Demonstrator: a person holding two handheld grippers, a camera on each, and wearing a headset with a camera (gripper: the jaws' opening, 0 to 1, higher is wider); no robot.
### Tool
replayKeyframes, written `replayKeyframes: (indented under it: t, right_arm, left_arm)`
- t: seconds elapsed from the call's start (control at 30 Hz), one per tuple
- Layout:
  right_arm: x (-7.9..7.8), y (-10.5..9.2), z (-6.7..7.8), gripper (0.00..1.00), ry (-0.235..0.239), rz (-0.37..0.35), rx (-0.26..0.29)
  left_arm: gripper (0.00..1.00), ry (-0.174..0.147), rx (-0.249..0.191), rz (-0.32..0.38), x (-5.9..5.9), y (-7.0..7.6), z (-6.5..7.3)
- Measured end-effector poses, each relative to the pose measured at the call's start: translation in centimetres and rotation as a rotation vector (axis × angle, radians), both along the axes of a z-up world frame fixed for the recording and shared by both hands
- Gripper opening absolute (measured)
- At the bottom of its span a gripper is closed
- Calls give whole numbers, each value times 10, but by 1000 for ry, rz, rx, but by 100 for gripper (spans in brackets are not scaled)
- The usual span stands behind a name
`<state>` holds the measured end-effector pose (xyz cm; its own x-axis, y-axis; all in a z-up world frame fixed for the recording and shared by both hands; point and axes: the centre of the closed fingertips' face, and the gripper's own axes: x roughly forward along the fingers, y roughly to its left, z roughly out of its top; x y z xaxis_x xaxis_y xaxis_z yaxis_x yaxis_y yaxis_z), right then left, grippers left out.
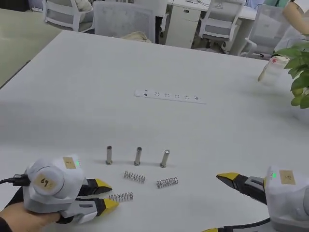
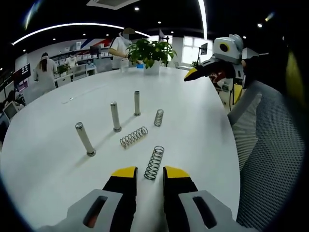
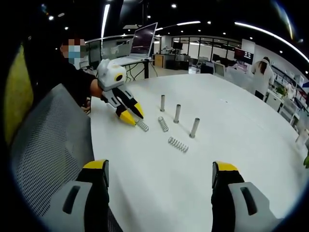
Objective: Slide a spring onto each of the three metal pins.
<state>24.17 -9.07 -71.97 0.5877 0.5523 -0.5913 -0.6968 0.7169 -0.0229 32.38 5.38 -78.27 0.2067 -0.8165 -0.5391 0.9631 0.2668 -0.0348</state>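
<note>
Left gripper [image 1: 107,193] jaws sitting slightly apart, tips straddling the end of the nearest spring [image 1: 120,196], not clamping it. Right gripper [image 1: 217,203] hanging wide open, empty. Other two springs [image 1: 134,177] lying on the table [image 1: 72,96] just beside three upright metal pins [image 1: 138,156].

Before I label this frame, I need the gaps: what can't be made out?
- Left gripper and nearest spring: contact unclear in left gripper view, too close to tell.
- Right gripper: lower jaw cut by head view's bottom edge.
- Plant: cut by head view's right edge.
</note>
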Motion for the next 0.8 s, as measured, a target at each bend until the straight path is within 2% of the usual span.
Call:
replayKeyframes:
  t: [0.37,0.5,0.6,0.8]
  right_arm:
    - [1,-1,-1,87,1,1,1]
    - [1,1,-1,87,0,4,3]
    - [0,2,-1,87,-1,8,2]
    - [1,4,0,87,-5,11,2]
  left_arm:
    - [6,-14,14,-20,-2,-2,-6]
    - [4,-27,14,-17,0,-1,-7]
    - [4,-57,17,-26,-1,-2,-7]
    - [3,-65,12,-38,-2,-3,-6]
